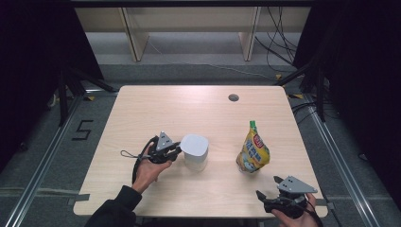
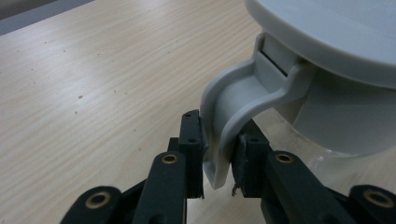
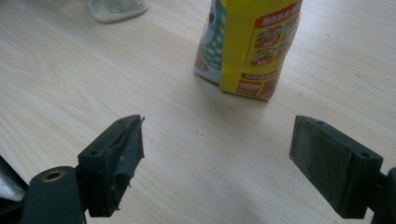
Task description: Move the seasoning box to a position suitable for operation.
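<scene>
one yellow pouch [image 1: 253, 152], printed label unreadable

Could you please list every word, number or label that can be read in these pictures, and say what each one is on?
"5": marked in black on the floor left of the table.
Red label and printed text on the yellow pouch: too small to read in the high view.
Chinese characters on the pouch's orange panel: too blurred to read.

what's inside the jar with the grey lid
The jar looks clear below its grey lid, with a pale granular layer at the bottom in the right gripper view. The lid covers the top, so what it is can't be told. The left gripper clamps the lid's handle.
</scene>
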The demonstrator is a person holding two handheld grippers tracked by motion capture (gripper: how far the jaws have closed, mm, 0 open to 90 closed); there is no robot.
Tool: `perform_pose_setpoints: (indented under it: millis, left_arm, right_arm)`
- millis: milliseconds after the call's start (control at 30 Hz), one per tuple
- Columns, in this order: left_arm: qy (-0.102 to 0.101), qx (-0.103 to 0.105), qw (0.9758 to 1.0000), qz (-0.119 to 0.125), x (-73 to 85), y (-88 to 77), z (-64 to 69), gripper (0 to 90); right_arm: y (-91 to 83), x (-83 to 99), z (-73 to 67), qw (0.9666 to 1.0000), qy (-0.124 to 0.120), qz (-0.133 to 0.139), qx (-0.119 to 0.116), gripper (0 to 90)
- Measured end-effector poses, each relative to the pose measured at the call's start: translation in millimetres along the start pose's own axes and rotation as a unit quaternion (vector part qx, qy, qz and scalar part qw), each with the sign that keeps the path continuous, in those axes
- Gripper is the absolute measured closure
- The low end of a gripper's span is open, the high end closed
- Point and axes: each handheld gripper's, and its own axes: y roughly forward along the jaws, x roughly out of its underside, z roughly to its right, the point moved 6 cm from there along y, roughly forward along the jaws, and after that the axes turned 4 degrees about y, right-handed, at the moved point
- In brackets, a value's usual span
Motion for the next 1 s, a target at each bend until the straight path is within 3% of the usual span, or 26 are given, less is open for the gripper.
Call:
perform_pose_setpoints:
  millis: [33, 67, 100, 200, 233, 267, 300, 367, 400, 467, 533, 567, 600, 700, 733, 800, 867, 900, 967, 1000]
  left_arm:
    - [-0.01, -0.002, 0.9999, 0.0, 2.3, -3.5, 2.2, 74.9]
    - [-0.001, -0.002, 1.0, -0.006, 3.6, -6.2, 2.0, 74.6]
    - [-0.01, -0.001, 0.9999, -0.005, 4.5, -7.6, 3.6, 74.3]
    - [-0.008, 0.001, 1.0, -0.005, 5.7, -9.9, 3.9, 73.5]
    - [-0.023, 0.003, 0.9997, -0.002, 5.6, -9.3, 4.7, 73.2]
    - [-0.027, 0.003, 0.9996, 0.005, 4.5, -7.9, 5.2, 73.0]
    - [-0.009, 0.005, 0.9999, -0.004, 4.7, -8.7, 2.8, 72.7]
    - [-0.022, 0.005, 0.9997, 0.006, 2.7, -6.3, 3.5, 71.4]
    - [-0.008, 0.006, 0.9999, -0.002, 3.4, -7.0, 1.4, 70.3]
    - [-0.015, 0.009, 0.9998, 0.0, 3.3, -6.0, 2.8, 72.1]
    - [0.002, 0.01, 0.9999, -0.003, 3.6, -6.9, 2.0, 73.0]
    - [-0.011, 0.01, 0.9999, -0.002, 4.1, -6.9, 3.4, 73.2]
    - [-0.009, 0.006, 0.9999, 0.0, 4.2, -7.1, 3.3, 73.3]
    - [-0.01, 0.011, 0.9999, 0.002, 5.1, -9.0, 5.0, 73.4]
    - [-0.022, 0.01, 0.9997, 0.008, 5.0, -9.1, 7.3, 73.3]
    - [-0.014, 0.018, 0.9997, -0.001, 6.1, -11.3, 9.5, 73.3]
    - [-0.014, 0.02, 0.9997, 0.009, 5.2, -11.8, 14.5, 73.3]
    - [-0.012, 0.02, 0.9997, 0.001, 6.1, -13.7, 16.5, 73.3]
    - [-0.02, 0.02, 0.9996, 0.007, 5.2, -14.4, 22.3, 73.1]
    - [-0.018, 0.028, 0.9994, -0.005, 6.1, -16.9, 24.5, 72.9]
  right_arm:
    - [0.2, -0.2, 0.4, 1.0, -0.004, 0.001, 0.0, 18.3]
    - [-0.1, 0.2, -0.7, 1.0, 0.002, -0.001, 0.0, 18.3]
    - [0.1, -0.4, 0.3, 1.0, -0.004, 0.002, -0.001, 18.3]
    - [0.2, -0.1, 0.0, 1.0, -0.004, 0.001, -0.001, 18.3]
    - [0.4, -0.6, 1.2, 0.9999, -0.01, 0.003, -0.001, 18.3]
    - [0.1, 0.3, -1.6, 1.0, 0.005, -0.003, -0.005, 18.3]
    - [0.2, -0.4, -0.3, 1.0, -0.003, 0.002, -0.002, 18.3]
    - [0.3, -0.6, 0.4, 1.0, -0.01, 0.002, -0.001, 18.3]
    - [0.8, -0.2, -0.8, 1.0, -0.004, 0.001, -0.004, 18.3]
    - [1.1, -0.6, 0.2, 0.9999, -0.012, 0.002, -0.005, 18.4]
    - [0.5, 0.0, -1.8, 1.0, -0.003, 0.0, -0.004, 18.5]
    - [0.6, -0.1, -2.0, 1.0, -0.003, 0.0, -0.005, 18.5]
    - [1.1, -0.7, 0.0, 0.9999, -0.014, 0.002, -0.005, 18.5]
    - [0.4, -0.4, -0.9, 1.0, -0.009, 0.001, -0.003, 18.5]
    - [0.5, -0.4, -0.9, 1.0, -0.009, 0.001, -0.003, 18.5]
    - [1.4, 0.1, -1.7, 0.9999, -0.011, -0.004, -0.013, 18.5]
    - [0.9, -0.7, -0.5, 0.9999, -0.015, 0.001, -0.005, 18.5]
    - [0.6, -0.2, -1.8, 0.9999, -0.009, -0.003, -0.009, 18.5]
    - [0.8, -1.1, -0.7, 0.9998, -0.017, 0.003, -0.005, 18.6]
    - [0.8, -1.1, -0.7, 0.9998, -0.017, 0.003, -0.006, 18.6]
